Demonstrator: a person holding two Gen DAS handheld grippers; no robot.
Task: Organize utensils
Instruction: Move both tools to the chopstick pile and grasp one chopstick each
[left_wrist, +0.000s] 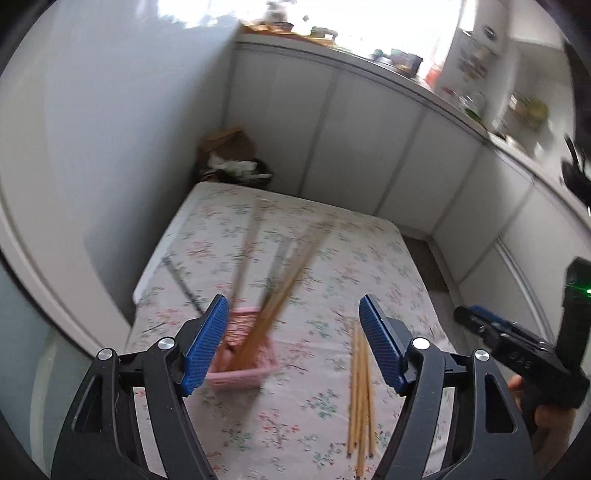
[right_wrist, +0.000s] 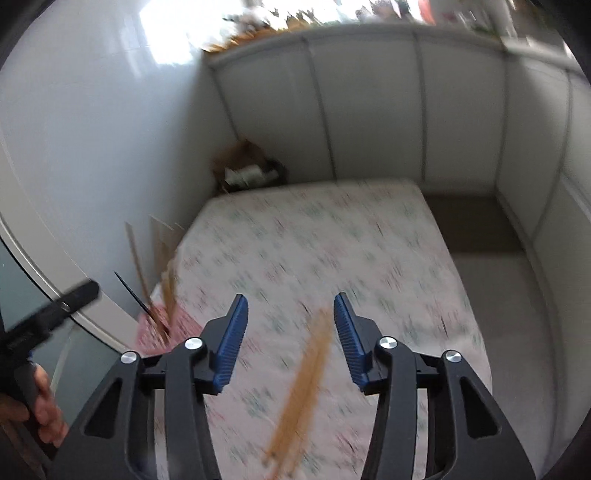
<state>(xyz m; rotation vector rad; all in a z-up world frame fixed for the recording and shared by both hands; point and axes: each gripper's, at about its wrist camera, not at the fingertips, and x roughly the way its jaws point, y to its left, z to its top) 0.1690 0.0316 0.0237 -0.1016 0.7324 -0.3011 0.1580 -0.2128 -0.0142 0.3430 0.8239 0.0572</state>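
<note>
A pink basket (left_wrist: 242, 363) stands on the floral-covered table (left_wrist: 295, 258) with several wooden chopsticks (left_wrist: 280, 280) leaning up out of it. My left gripper (left_wrist: 291, 343) is open and empty, with the basket just past its left finger. A loose bundle of wooden chopsticks (left_wrist: 360, 387) lies flat on the cloth below its right finger. In the right wrist view my right gripper (right_wrist: 290, 332) is open and empty above that bundle (right_wrist: 303, 387), which lies between its fingers. The basket (right_wrist: 159, 328) shows at the left there.
White cabinet panels (left_wrist: 369, 147) and a white wall enclose the table. A cardboard box with clutter (left_wrist: 232, 155) sits in the far corner. The right gripper's body (left_wrist: 517, 350) shows at the right edge of the left wrist view. Bare floor (right_wrist: 498, 277) lies right of the table.
</note>
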